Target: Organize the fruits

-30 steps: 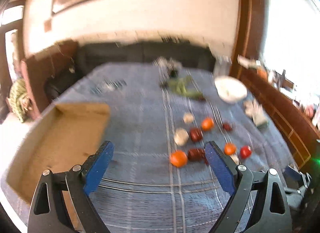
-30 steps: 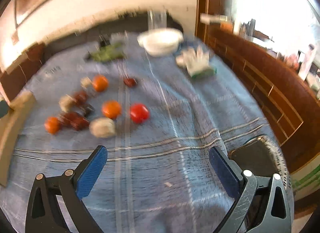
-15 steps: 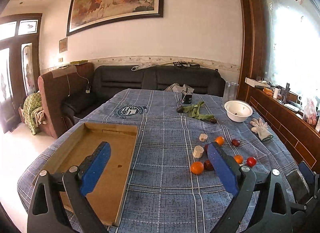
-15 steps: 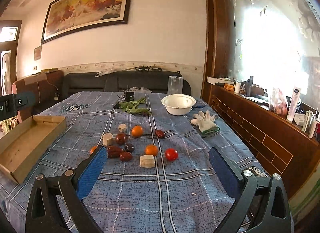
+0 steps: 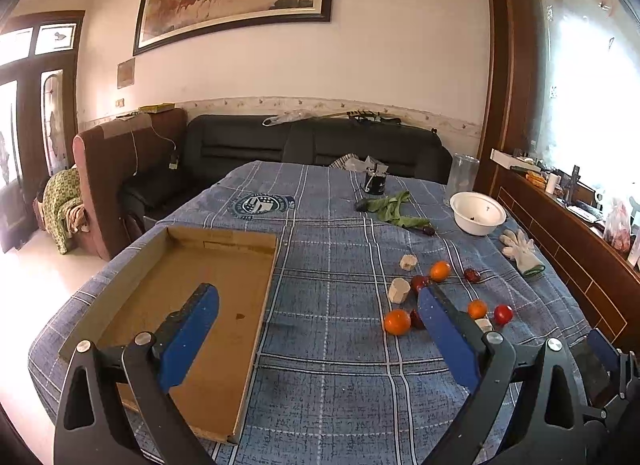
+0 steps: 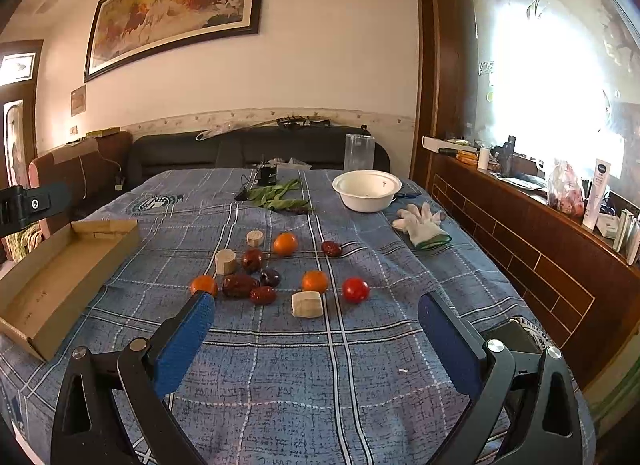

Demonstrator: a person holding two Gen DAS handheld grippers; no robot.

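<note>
Several fruits lie loose on the blue checked cloth: oranges (image 6: 285,244) (image 6: 315,281) (image 6: 203,285), a red tomato (image 6: 355,289), dark red dates (image 6: 240,285) and pale cut chunks (image 6: 307,304). The same cluster (image 5: 397,321) shows at the right in the left wrist view. A shallow cardboard tray (image 5: 224,241) (image 6: 60,285) sits on the left of the table. My left gripper (image 5: 316,307) hangs open over the tray's right edge, holding nothing. My right gripper (image 6: 316,313) stands open just short of the fruits, also holding nothing.
A white bowl (image 6: 367,189), a clear jar (image 6: 359,152), a white glove (image 6: 422,225), green leaves (image 6: 280,195) and a small black object (image 6: 267,175) lie at the table's far end. A wooden ledge (image 6: 540,249) borders the right side; sofas stand behind.
Both views tilted up from the tabletop and sharpened, then held still. The tray and the whole room came into sight. Both grippers stayed open; no fruit moved.
</note>
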